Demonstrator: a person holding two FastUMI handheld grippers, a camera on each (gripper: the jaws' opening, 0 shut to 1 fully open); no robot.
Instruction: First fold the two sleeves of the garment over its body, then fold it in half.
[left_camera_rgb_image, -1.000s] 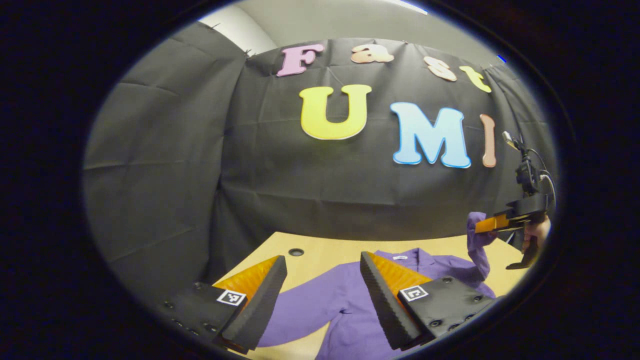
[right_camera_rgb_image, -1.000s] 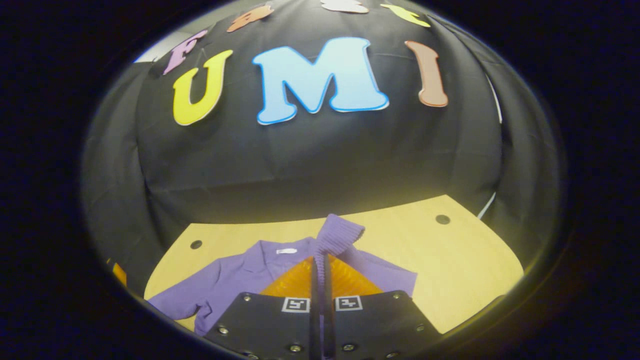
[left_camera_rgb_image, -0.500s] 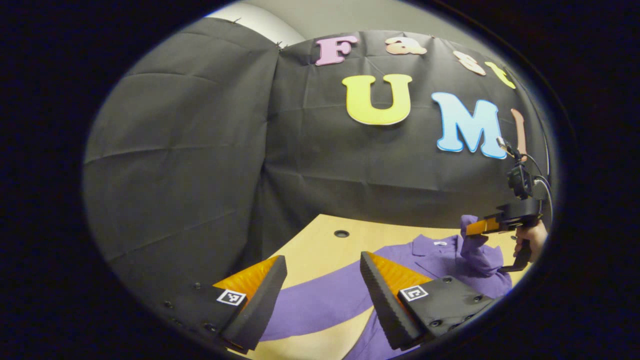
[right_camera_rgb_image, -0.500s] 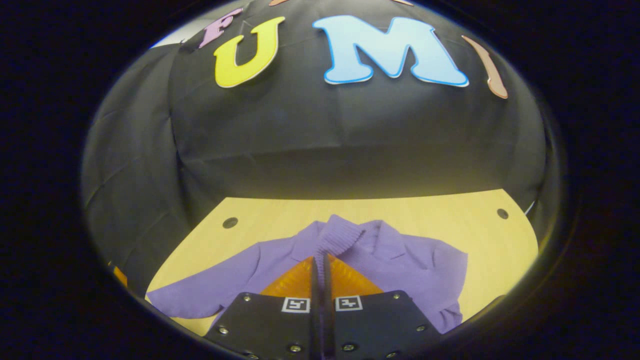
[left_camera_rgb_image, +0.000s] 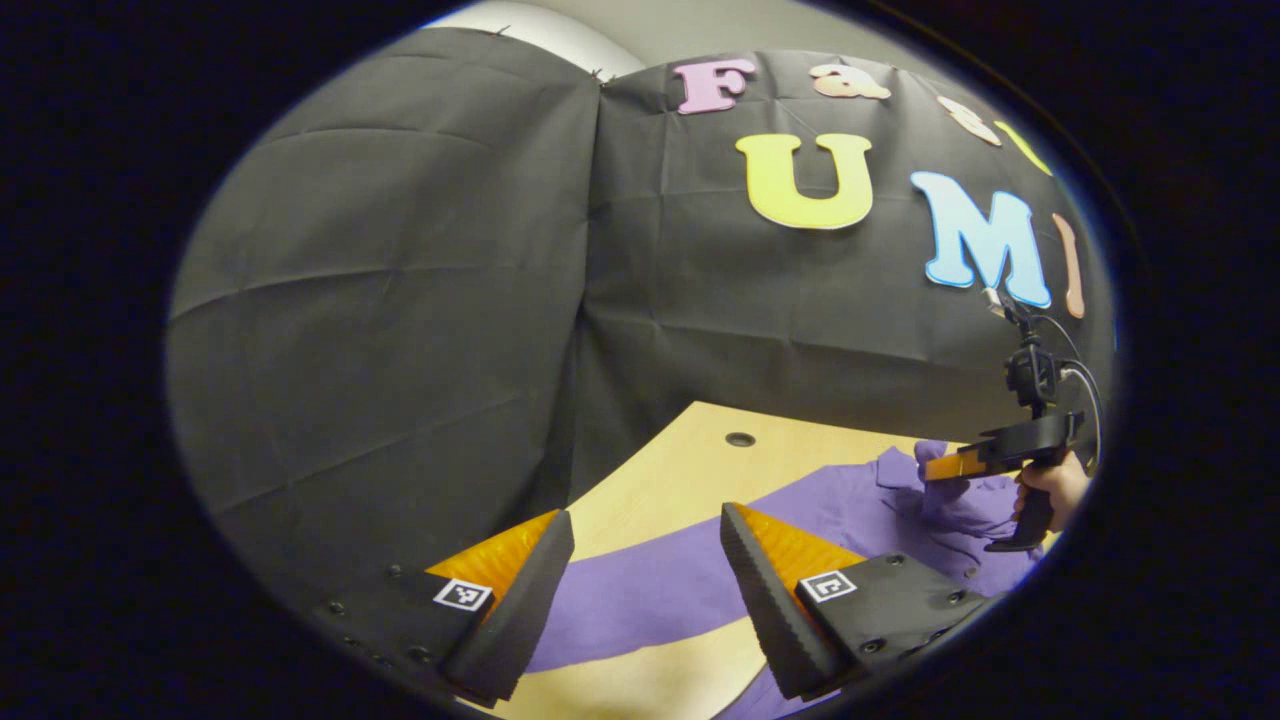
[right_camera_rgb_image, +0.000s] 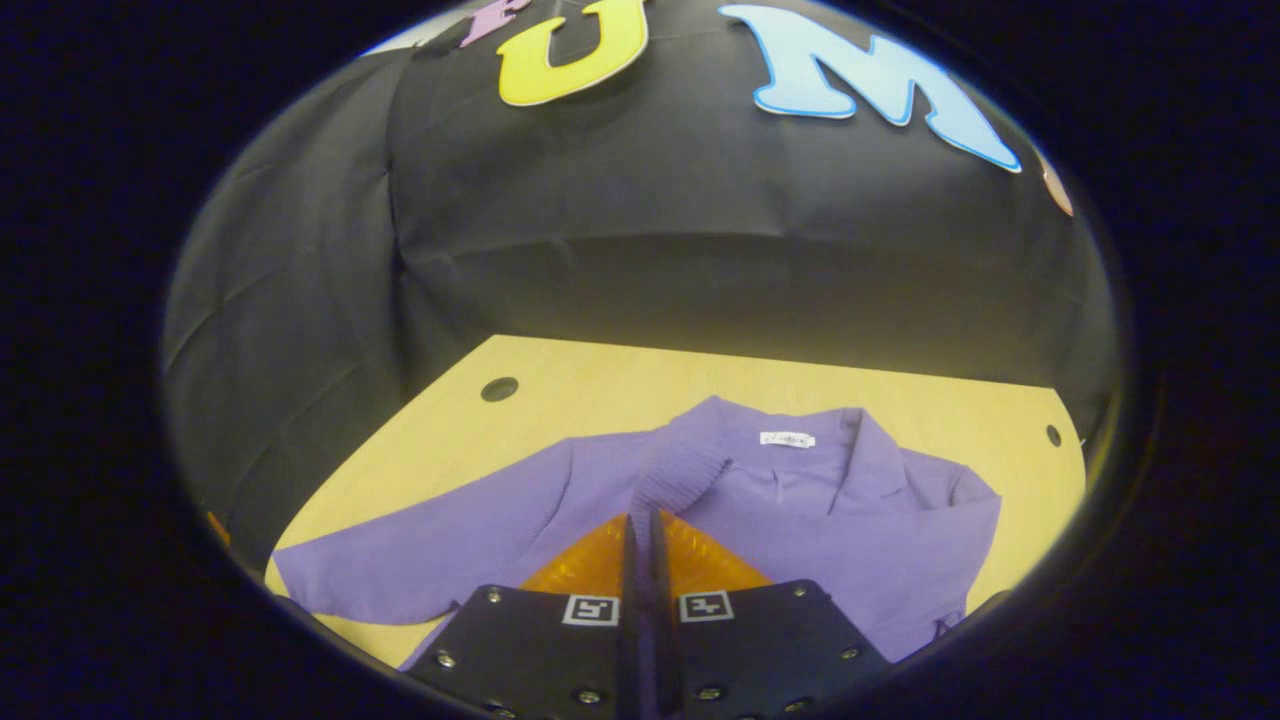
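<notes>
A wooden table carries a purple shirt, spread flat with its collar toward the black wall. One sleeve stretches across the table beneath the left gripper, whose fingers gape wide. The right gripper pinches the other sleeve's ribbed cuff above the shirt's body.

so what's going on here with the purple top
A person is folding a purple garment spread on a wooden table. The right hand-held gripper is shut on the ribbed cuff of one sleeve, holding it over the garment's body near the collar. The left hand-held gripper hangs open above the other sleeve, which lies stretched out flat and not yet folded.
</notes>
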